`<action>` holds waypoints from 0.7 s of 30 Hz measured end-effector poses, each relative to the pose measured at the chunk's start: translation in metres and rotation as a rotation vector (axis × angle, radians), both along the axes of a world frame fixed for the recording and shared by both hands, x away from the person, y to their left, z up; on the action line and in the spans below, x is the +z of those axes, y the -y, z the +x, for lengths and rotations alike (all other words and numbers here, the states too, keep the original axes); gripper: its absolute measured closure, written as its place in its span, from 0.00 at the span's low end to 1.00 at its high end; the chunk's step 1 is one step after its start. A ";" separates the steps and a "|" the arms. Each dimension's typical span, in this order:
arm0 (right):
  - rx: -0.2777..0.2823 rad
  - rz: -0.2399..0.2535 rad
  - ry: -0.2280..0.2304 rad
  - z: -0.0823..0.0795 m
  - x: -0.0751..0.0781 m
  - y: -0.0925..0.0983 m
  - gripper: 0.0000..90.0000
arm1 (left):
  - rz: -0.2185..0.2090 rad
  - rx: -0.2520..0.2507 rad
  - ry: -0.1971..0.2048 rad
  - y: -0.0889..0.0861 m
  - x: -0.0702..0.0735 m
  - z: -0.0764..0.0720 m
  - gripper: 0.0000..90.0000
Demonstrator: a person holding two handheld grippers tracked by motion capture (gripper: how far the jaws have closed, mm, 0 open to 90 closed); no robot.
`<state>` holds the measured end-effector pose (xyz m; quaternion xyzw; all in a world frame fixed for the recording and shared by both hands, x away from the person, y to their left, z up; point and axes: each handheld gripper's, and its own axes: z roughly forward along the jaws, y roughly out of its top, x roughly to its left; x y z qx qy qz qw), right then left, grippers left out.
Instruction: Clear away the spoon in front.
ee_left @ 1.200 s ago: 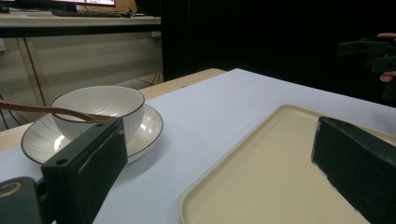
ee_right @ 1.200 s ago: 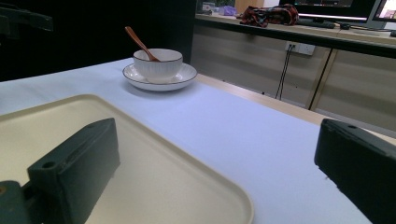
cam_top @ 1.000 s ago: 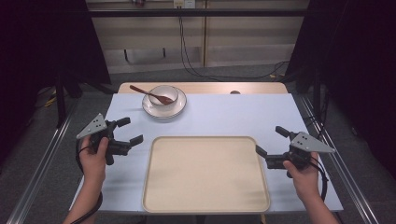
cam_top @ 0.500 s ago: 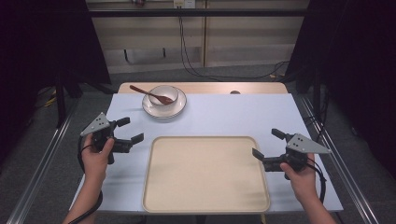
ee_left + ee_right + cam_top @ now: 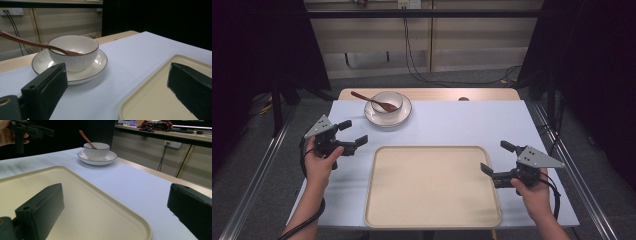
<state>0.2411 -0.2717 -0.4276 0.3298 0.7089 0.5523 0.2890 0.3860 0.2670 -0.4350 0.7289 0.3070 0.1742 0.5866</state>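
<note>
High view puts the bowl (image 5: 387, 102) on its saucer (image 5: 388, 116) at the far side of the table, past the far-left corner of the tray (image 5: 432, 187), with a wooden spoon (image 5: 373, 101) leaning in the bowl, handle sticking out away from the tray. The left gripper (image 5: 353, 134) hovers just off the tray's left edge, nearest the bowl, jaws spread wide and holding nothing. The right gripper (image 5: 496, 161) sits at the tray's right edge, also spread and empty.

Likely trouble: that spoon is loose, so grabbing the bowl rim could knock the handle and flip it out, or the bowl could skate on the glazed saucer.

Left gripper view cuts off the spoon's handle end, and whether anything's in the bowl is hard to say.
</note>
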 end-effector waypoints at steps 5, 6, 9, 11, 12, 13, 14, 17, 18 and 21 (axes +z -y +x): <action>0.004 0.003 0.014 -0.002 0.001 0.000 0.01 | -0.048 0.034 -0.025 0.003 -0.003 0.009 0.03; -0.001 -0.002 0.014 -0.002 0.001 0.000 0.01 | -0.060 0.039 -0.023 0.004 -0.005 0.014 0.03; -0.001 0.002 0.011 -0.002 0.001 0.000 0.01 | -0.053 0.051 -0.018 0.005 -0.006 0.020 0.03; -0.002 0.003 0.013 -0.002 0.001 0.001 0.01 | -0.071 0.068 -0.019 0.006 -0.006 0.026 0.03; -0.002 0.003 0.011 -0.002 0.001 0.000 0.01 | -0.066 0.078 -0.020 0.006 -0.006 0.028 0.03; -0.002 0.003 0.011 -0.002 0.001 0.000 0.01 | -0.066 0.078 -0.020 0.006 -0.006 0.028 0.03; 0.001 0.000 0.013 -0.002 0.001 0.000 0.01 | -0.069 0.098 -0.024 0.007 -0.005 0.030 0.03; 0.007 -0.005 0.010 -0.002 0.000 -0.001 0.01 | -0.081 0.132 -0.041 0.014 -0.006 0.039 0.03; 0.007 -0.005 0.010 -0.002 0.000 -0.001 0.01 | -0.081 0.132 -0.041 0.014 -0.006 0.039 0.04; 0.009 -0.001 0.007 -0.002 0.000 -0.001 0.01 | -0.076 0.143 -0.042 0.017 -0.007 0.045 0.05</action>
